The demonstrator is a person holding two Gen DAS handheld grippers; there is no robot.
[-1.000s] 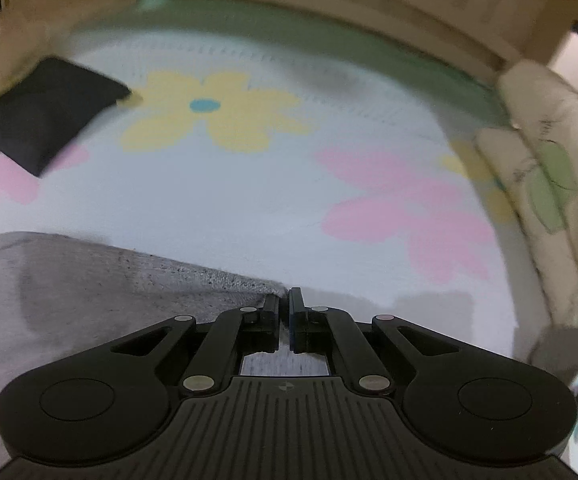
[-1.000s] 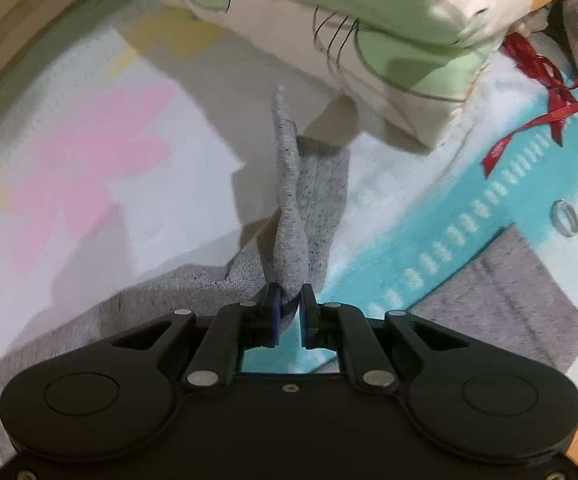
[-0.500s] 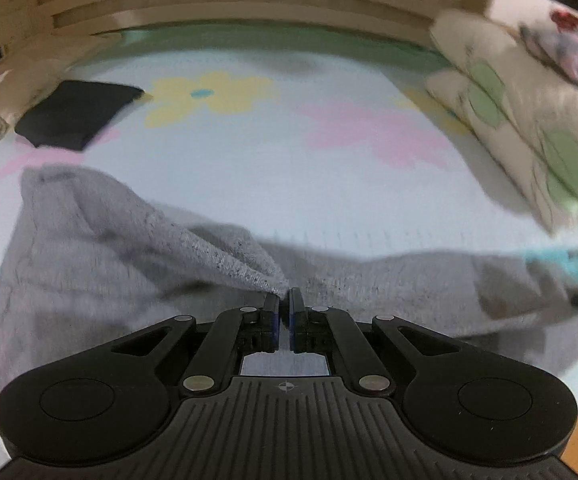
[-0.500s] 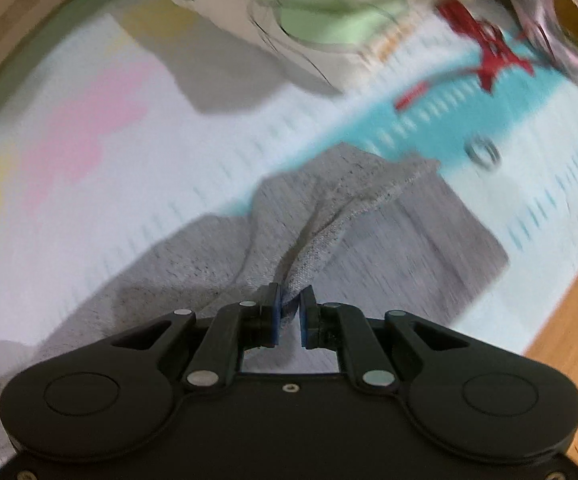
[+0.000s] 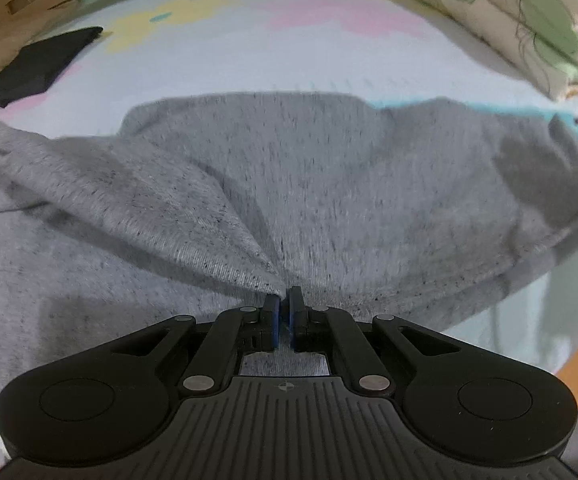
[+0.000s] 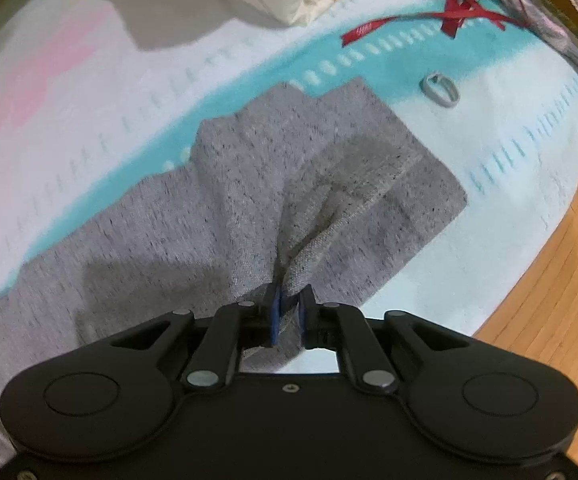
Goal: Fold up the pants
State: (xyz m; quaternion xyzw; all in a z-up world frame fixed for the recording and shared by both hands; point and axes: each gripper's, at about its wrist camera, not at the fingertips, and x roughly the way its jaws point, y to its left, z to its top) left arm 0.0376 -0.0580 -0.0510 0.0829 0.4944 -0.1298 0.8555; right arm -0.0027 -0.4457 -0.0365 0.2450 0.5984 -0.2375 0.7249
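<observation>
Left view: the left gripper (image 5: 284,308) has its jaws pinching a fold of the grey pants (image 5: 329,184), which spread across the bed (image 5: 249,60) below the pillow (image 5: 529,20). Right view: the right gripper (image 6: 288,310) has its jaws clamped on a bunched hem of the pants (image 6: 229,208), down-left of the ring (image 6: 440,90). Risk: uneven pulling could slip that thin pinch and skew the fold.

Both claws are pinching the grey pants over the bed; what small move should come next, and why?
Probably lower both claws together and lay the held edge flat before releasing. The left claw and right claw are each shut on the grey pants, whose lifted layer is draped over the lower layer but looks bunched and creased near the right claw, above the blanket.
</observation>
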